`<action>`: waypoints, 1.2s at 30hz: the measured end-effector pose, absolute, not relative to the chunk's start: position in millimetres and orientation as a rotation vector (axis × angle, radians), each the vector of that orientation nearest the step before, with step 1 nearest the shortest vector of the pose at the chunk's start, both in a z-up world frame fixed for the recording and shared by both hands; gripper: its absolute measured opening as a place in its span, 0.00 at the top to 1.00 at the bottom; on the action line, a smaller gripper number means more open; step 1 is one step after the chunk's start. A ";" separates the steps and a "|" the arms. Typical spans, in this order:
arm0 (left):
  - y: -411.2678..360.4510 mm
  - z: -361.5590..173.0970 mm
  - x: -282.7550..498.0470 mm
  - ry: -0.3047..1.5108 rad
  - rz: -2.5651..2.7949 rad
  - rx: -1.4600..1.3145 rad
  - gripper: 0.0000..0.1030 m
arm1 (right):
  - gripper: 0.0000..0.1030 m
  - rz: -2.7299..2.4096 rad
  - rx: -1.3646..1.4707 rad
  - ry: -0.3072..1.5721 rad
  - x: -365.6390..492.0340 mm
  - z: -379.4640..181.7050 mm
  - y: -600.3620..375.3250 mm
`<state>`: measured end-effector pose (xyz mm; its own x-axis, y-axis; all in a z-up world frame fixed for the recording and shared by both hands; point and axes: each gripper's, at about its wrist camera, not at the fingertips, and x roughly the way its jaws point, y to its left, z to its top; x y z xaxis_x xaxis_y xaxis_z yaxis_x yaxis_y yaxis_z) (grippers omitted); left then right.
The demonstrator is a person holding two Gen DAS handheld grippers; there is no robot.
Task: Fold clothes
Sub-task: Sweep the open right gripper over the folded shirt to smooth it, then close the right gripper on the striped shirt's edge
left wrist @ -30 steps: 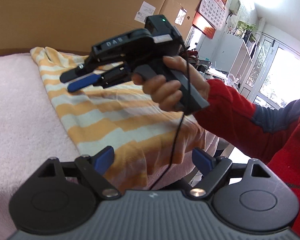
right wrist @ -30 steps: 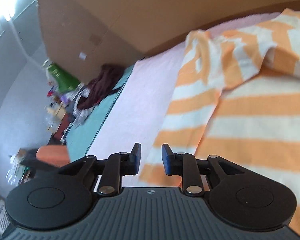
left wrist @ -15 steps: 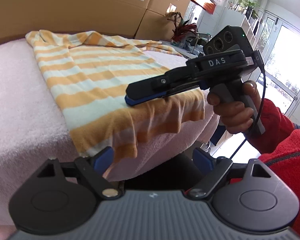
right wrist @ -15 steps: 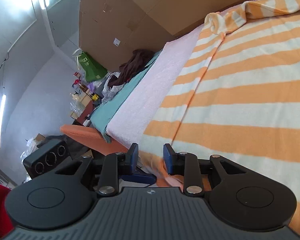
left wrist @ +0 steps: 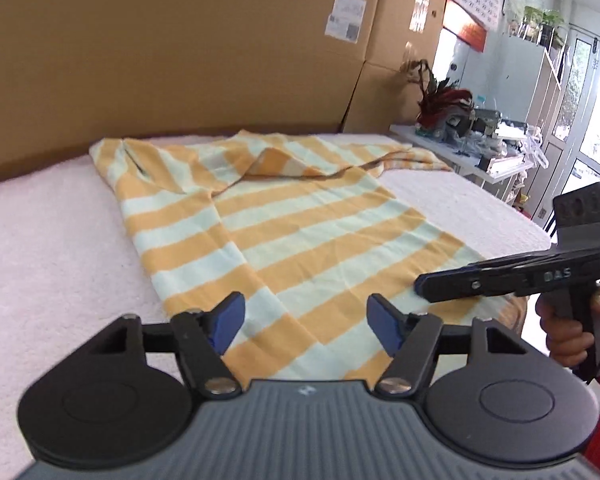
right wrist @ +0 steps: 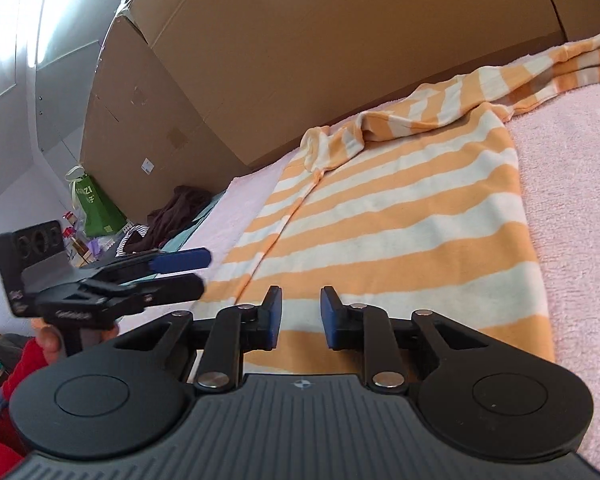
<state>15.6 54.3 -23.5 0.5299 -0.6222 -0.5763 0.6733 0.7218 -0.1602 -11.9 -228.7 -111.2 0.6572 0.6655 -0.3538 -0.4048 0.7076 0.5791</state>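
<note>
Here, an orange-and-white striped shirt (left wrist: 300,232) is laid flat on a pink towel (left wrist: 52,264) covering the counter, its near hem at the front edge, with cardboard boxes (left wrist: 180,40) standing behind. The left gripper (left wrist: 304,322) is held over the hem's left part, its fingers apart after just closing somewhat, nothing pressed between them. The right gripper (right wrist: 300,312) is held at the hem's right part, fingers narrowly apart, having just been closing, cloth below but not clamped.
</note>
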 end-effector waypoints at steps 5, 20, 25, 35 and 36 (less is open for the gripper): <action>39.6 -9.5 22.4 0.609 -0.820 0.206 0.28 | 0.76 0.499 0.442 0.549 -14.4 -101.6 -252.6; 14.1 -17.3 173.9 0.537 -0.748 0.054 0.47 | 0.62 -0.111 0.656 0.434 102.3 -55.1 -393.7; 18.1 -30.1 182.2 0.564 -0.782 -0.004 0.33 | 0.62 -0.179 0.727 0.508 125.0 -71.8 -407.0; 19.1 -33.7 186.3 0.594 -0.831 -0.046 0.17 | 0.62 -0.150 0.794 0.529 131.7 -72.0 -397.4; 19.0 -34.0 187.4 0.601 -0.828 -0.050 0.17 | 0.62 -0.136 0.809 0.533 134.0 -72.0 -395.7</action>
<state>187.4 19.0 -34.0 0.5208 -0.7045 -0.4821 0.6768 0.6850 -0.2698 134.0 -395.7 -72.0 0.8603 0.0834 -0.5030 0.3147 0.6892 0.6526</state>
